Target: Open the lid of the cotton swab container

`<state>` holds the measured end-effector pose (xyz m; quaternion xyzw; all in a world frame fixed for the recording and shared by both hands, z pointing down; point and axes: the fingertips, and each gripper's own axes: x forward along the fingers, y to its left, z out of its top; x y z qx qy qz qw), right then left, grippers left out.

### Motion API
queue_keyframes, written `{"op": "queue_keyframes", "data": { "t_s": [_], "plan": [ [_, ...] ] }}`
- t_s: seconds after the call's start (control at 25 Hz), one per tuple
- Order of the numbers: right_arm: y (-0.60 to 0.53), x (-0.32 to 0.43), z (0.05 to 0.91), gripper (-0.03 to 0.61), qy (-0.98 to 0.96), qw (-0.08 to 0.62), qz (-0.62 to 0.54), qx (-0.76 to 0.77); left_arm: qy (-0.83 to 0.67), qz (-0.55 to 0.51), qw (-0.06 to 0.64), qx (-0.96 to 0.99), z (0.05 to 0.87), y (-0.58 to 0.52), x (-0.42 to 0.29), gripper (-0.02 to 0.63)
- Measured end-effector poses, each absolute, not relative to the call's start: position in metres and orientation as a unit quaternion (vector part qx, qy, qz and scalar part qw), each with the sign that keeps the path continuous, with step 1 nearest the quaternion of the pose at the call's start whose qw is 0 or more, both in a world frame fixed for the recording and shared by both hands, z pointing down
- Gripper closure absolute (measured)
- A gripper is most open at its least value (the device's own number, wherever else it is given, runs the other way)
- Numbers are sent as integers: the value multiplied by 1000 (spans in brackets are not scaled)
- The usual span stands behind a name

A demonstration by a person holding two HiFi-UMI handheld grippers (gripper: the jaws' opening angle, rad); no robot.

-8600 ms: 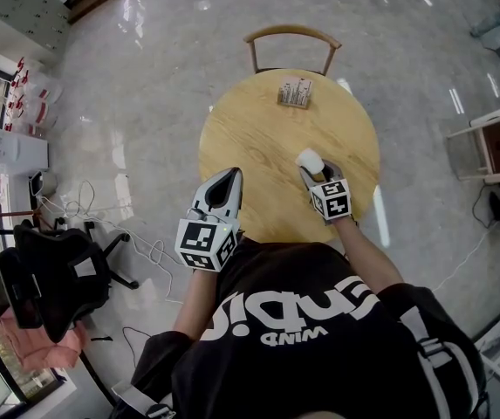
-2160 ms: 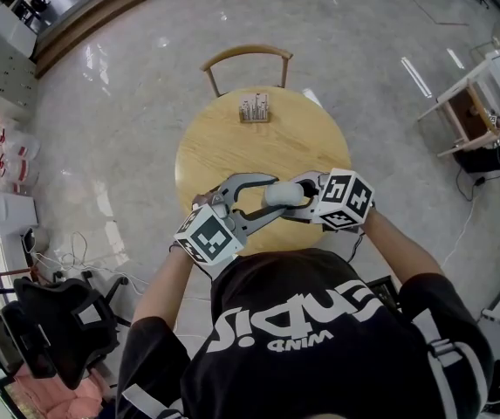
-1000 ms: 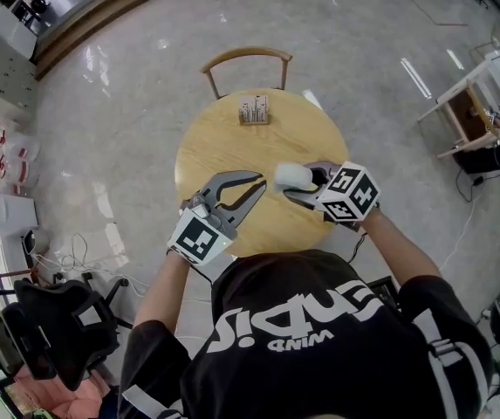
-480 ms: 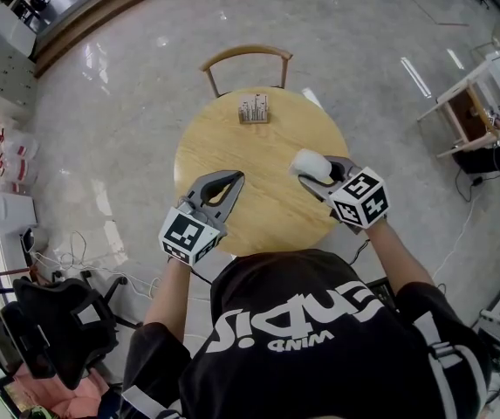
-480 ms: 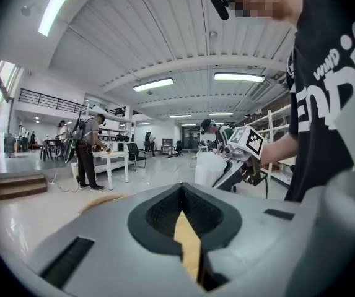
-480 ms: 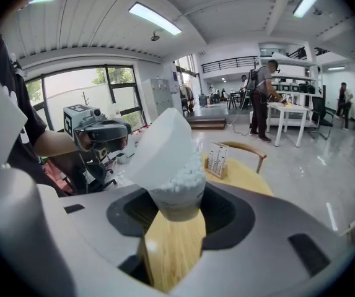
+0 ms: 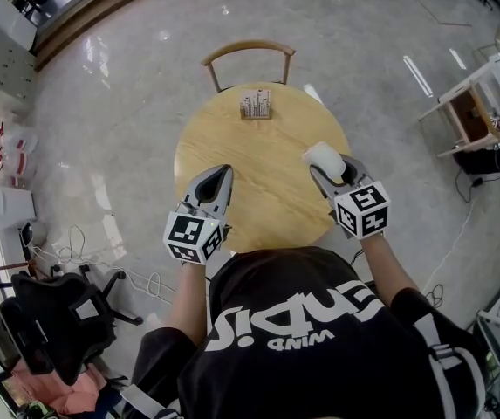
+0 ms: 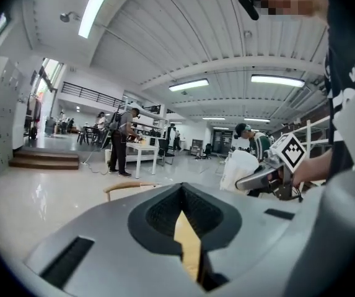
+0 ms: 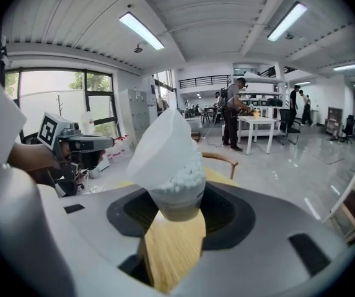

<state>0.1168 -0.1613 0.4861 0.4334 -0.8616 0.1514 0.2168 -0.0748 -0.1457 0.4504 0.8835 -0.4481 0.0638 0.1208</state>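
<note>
Right tool pinching cotton swab container, lid open in right gripper view alone, left tool pressed together

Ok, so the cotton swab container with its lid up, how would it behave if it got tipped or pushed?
The cotton swab container looks like thin translucent plastic, so probably light and squeezable. With its lid standing open to one side, it would likely tip easily. The swabs sit exposed at the rim and could spill.

Bright ceiling strips, glare on floor — fisheye edges, perhaps slightly soft.
</note>
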Motion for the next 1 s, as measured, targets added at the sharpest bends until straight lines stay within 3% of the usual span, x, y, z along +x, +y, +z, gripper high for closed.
{"op": "queue_keyframes", "data": {
  "t_s": [0.28, 1.0],
  "plan": [
    [-162, 135, 485, 390, -834, 196, 140, 497, -506, 46, 161, 846, 456, -144, -95, 603],
    [-165, 151, 476, 390, -817, 157, 108, 543, -543, 47, 168, 821, 468, -149, -97, 604]
  ]
}}
